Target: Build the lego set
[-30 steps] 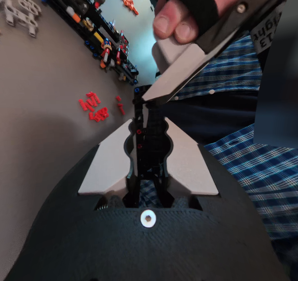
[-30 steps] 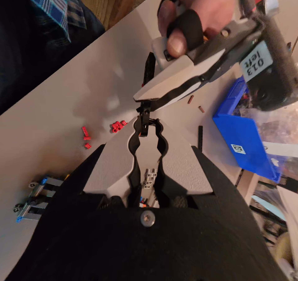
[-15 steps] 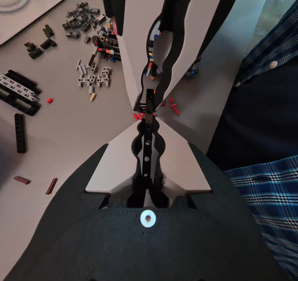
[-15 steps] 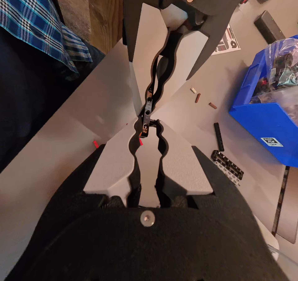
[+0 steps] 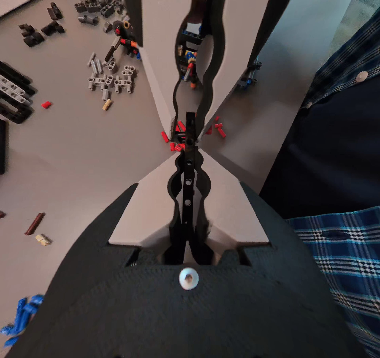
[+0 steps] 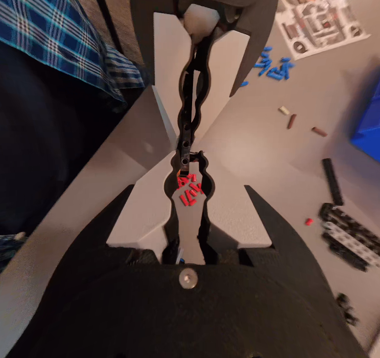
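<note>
My left gripper (image 5: 188,153) is shut on a long black beam with holes (image 5: 188,183), which lies lengthwise between its fingers and sticks out past the tips. My right gripper (image 6: 188,156) meets it tip to tip. Its jaws close around the beam's free end (image 6: 185,160) and a small black pin (image 6: 194,154) pressed sideways against that end. In the left wrist view the right gripper (image 5: 186,137) comes down from the top. In the right wrist view the left gripper (image 6: 185,140) does the same. Both are held above the grey table.
A pile of red pins (image 6: 190,194) lies under the tips. Grey connectors (image 5: 111,79), black frames (image 6: 347,239), brown axles (image 5: 35,223), blue pins (image 6: 273,68), a blue bin (image 6: 368,126) and an instruction sheet (image 6: 320,15) lie around. A person's plaid shirt (image 5: 339,266) is beyond the table edge.
Both grippers have swung from crossing at an angle to facing tip to tip in line. The pair has drifted over the red pins, with the beam end staying between the right fingertips.
</note>
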`<move>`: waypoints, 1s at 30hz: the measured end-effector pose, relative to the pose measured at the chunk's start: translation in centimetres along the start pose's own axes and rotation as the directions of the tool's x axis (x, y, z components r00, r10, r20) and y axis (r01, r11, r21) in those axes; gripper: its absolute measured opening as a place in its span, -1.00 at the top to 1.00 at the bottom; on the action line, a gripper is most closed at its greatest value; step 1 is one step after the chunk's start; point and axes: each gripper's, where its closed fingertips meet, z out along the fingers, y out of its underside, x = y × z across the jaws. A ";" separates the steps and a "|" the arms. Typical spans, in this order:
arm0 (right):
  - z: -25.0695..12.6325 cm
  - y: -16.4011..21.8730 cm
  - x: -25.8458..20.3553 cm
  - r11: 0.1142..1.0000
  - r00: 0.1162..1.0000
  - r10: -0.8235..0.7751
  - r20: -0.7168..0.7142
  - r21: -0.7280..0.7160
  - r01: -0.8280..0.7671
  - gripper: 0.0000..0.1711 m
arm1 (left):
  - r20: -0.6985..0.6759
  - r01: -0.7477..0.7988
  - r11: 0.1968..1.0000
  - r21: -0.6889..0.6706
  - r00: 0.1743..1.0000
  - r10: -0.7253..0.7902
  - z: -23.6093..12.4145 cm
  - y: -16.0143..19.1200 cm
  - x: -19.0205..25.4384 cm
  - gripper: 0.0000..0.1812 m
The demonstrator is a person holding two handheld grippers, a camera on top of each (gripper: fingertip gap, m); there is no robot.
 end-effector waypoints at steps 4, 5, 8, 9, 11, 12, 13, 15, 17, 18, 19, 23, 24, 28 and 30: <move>0.4 -0.4 -0.1 0.992 0.988 0.110 0.111 0.057 -0.116 0.79 | -0.010 -0.028 1.000 0.001 1.000 0.028 -0.2 0.5 -0.1 0.93; 0.5 -0.4 -0.2 0.988 0.982 0.130 0.140 0.065 -0.140 0.82 | -0.008 -0.046 0.999 -0.002 0.999 0.046 -0.1 0.7 -0.1 0.93; 0.9 -0.2 -0.3 0.986 0.975 0.138 0.176 0.064 -0.152 0.81 | -0.017 -0.056 0.998 -0.011 0.998 0.056 0.1 1.3 0.0 0.93; 1.0 -0.2 -0.3 0.986 0.974 0.136 0.180 0.066 -0.150 0.81 | -0.015 -0.060 0.998 -0.008 0.998 0.060 0.1 1.3 0.0 0.93; 1.0 -0.3 -0.2 0.983 0.970 0.148 0.193 0.078 -0.165 0.81 | -0.019 -0.060 0.998 0.004 0.998 0.060 0.0 1.4 -0.1 0.93; 1.0 -0.3 -0.2 0.983 0.970 0.149 0.192 0.078 -0.166 0.82 | -0.015 -0.061 0.998 0.012 0.998 0.061 0.0 1.4 -0.2 0.93; 1.2 -0.2 -0.3 0.984 0.970 0.147 0.194 0.070 -0.163 0.82 | -0.013 -0.062 0.998 0.008 0.998 0.062 0.0 1.5 -0.2 0.93; 1.6 0.0 -0.4 0.988 0.974 0.129 0.185 0.056 -0.142 0.82 | -0.018 -0.071 0.997 -0.003 0.997 0.071 0.3 1.9 -0.1 0.93; 1.8 0.1 -0.3 0.986 0.973 0.142 0.182 0.060 -0.155 0.83 | -0.021 -0.053 0.999 0.005 0.998 0.053 0.4 2.2 -0.2 0.93; 2.0 0.1 -0.3 0.984 0.972 0.148 0.183 0.066 -0.163 0.83 | -0.022 -0.042 0.999 0.010 0.999 0.042 0.4 2.3 -0.2 0.92; 2.1 0.1 -0.3 0.986 0.973 0.141 0.183 0.068 -0.156 0.83 | -0.023 -0.038 0.999 0.008 0.999 0.038 0.4 2.4 -0.3 0.92; 3.1 0.5 -0.7 0.992 0.981 0.108 0.159 0.055 -0.118 0.83 | -0.047 -0.027 0.999 -0.020 0.999 0.026 0.8 3.3 0.0 0.93; 3.3 0.6 -0.8 0.994 0.984 0.093 0.149 0.046 -0.101 0.84 | -0.047 -0.026 0.999 -0.030 0.999 0.025 0.9 3.6 0.0 0.93; 3.9 0.9 -0.9 0.997 0.990 0.071 0.121 0.033 -0.076 0.84 | -0.059 -0.001 0.999 -0.044 0.998 -0.002 1.3 4.3 0.1 0.92; 4.1 1.0 -0.9 1.000 0.996 0.028 0.090 0.007 -0.029 0.85 | -0.067 0.014 0.998 -0.053 0.998 -0.018 1.3 4.4 0.0 0.93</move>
